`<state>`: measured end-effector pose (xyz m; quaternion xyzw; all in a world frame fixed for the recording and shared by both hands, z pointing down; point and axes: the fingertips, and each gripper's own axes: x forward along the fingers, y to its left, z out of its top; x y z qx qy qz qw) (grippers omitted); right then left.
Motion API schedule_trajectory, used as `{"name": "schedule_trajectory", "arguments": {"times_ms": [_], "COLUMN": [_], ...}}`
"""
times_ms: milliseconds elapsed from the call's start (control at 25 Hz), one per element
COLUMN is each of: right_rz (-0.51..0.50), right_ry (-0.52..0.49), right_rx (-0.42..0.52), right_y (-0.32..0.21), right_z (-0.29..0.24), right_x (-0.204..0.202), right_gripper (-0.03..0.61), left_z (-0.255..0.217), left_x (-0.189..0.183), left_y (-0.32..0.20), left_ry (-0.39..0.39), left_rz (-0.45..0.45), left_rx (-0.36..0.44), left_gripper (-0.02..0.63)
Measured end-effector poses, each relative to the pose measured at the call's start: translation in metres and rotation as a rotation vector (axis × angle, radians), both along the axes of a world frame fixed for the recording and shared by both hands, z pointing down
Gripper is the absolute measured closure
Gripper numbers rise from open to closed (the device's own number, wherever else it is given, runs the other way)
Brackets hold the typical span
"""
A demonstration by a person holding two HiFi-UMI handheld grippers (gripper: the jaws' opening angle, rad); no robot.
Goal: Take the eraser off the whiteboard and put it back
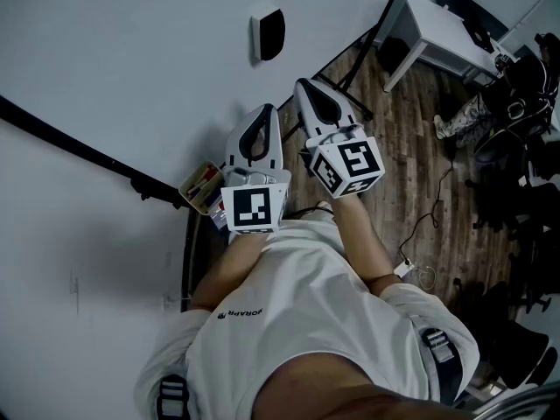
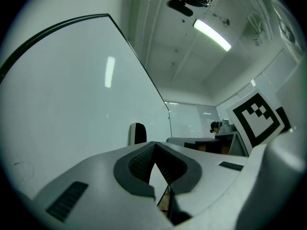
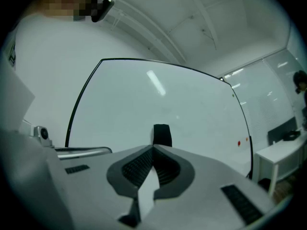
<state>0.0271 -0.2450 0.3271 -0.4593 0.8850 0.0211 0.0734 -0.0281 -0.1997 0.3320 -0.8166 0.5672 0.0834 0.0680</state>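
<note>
A black eraser [image 1: 268, 33] sticks to the whiteboard [image 1: 131, 59], apart from both grippers. In the head view my left gripper [image 1: 263, 112] and right gripper [image 1: 306, 87] are held side by side in front of the board, both pointing toward the eraser. The left gripper [image 2: 154, 143] is shut with nothing in it, and the eraser [image 2: 138, 133] shows just past its tips, a little left. The right gripper [image 3: 153, 147] is also shut and empty, with the eraser [image 3: 162, 134] straight beyond its tips on the board [image 3: 144, 104].
A small tray of markers [image 1: 203, 186] hangs at the board's lower edge beside the black frame [image 1: 79, 151]. A white desk [image 1: 442, 24] stands to the right on the wooden floor [image 1: 411, 147], with cables and dark chairs [image 1: 525, 191] further right.
</note>
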Motion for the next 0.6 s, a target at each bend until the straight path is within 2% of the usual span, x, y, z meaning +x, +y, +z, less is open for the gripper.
{"name": "schedule_trajectory", "arguments": {"times_ms": [600], "right_rz": [0.023], "right_ry": [0.015], "right_rx": [0.007], "right_y": [0.017], "right_z": [0.003], "right_x": [0.012], "right_gripper": [0.565], "left_z": [0.0], "left_x": [0.009], "left_y": [0.005], "left_ry": [-0.007], "left_rz": [0.005], "left_rx": [0.008], "left_gripper": [0.612]}}
